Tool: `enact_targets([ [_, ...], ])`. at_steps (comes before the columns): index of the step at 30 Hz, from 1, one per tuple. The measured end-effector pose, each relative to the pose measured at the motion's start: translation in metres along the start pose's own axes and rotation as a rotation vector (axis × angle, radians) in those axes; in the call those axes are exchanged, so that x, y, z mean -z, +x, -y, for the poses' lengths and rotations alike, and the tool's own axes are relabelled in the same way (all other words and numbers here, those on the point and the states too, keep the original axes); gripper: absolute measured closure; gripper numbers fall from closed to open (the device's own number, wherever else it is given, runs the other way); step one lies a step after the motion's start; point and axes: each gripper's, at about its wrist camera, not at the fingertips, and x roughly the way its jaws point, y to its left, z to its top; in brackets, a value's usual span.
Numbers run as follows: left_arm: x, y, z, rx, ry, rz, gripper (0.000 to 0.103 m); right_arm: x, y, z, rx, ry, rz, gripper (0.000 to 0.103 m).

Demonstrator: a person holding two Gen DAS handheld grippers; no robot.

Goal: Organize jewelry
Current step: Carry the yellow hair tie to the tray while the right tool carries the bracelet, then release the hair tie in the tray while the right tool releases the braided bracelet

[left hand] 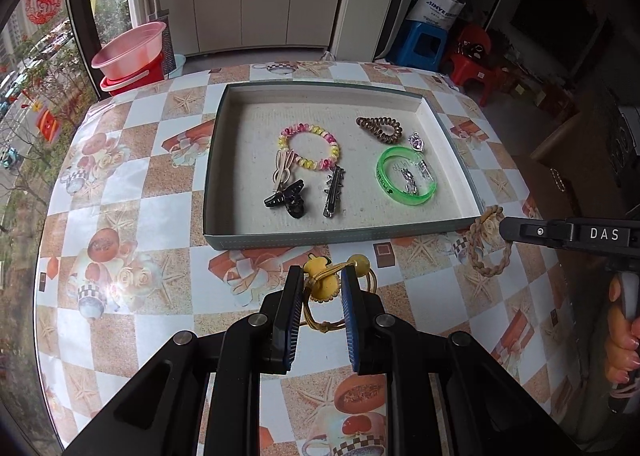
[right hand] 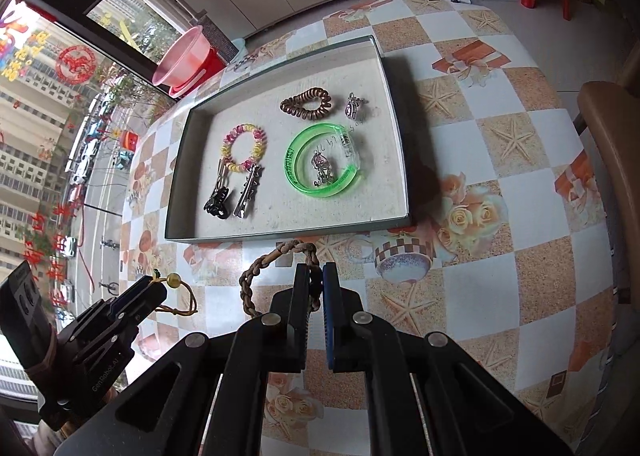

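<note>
A grey tray (left hand: 216, 160) (right hand: 394, 104) on the table holds a pink-yellow coil bracelet (left hand: 308, 146) (right hand: 245, 148), a brown coil tie (left hand: 379, 129) (right hand: 306, 103), a green bangle (left hand: 405, 175) (right hand: 325, 162), a black claw clip (left hand: 289, 198) (right hand: 218, 202), a metal clip (left hand: 334, 192) (right hand: 248, 192) and small charms. My left gripper (left hand: 322, 280) (right hand: 154, 288) is shut on a yellow hair tie (left hand: 320, 282) (right hand: 178, 296) in front of the tray. My right gripper (right hand: 317, 280) (left hand: 502, 228) is shut on a braided brown bracelet (right hand: 260, 276) (left hand: 486, 244) by the tray's near right corner.
A floral checked cloth (left hand: 140, 224) (right hand: 520, 184) covers the table. A pink basin on a red bucket (left hand: 130, 46) (right hand: 186, 58) stands beyond the far left edge. Blue and red stools (left hand: 424, 44) stand behind the table. A chair (right hand: 612, 160) is at the right.
</note>
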Motion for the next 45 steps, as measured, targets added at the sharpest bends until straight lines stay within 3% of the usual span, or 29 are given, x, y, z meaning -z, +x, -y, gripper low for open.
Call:
enact_targets([
  [11, -0.045, 0.018, -0.005, -0.025, -0.004, 0.043, 0.071, -0.041, 0.015, 0.000, -0.004, 0.007, 0.016, 0.096],
  [16, -0.058, 0.034, -0.008, -0.047, 0.000, 0.040, 0.071, -0.054, 0.035, -0.001, -0.020, 0.017, -0.019, 0.096],
  [27, -0.086, 0.074, -0.011, -0.104, -0.031, 0.028, 0.071, -0.088, 0.064, 0.002, 0.039, 0.018, -0.006, 0.096],
  [45, -0.093, 0.118, -0.003, -0.159, 0.000, -0.011, 0.071, -0.105, 0.085, 0.011, 0.109, -0.014, 0.001, 0.096],
])
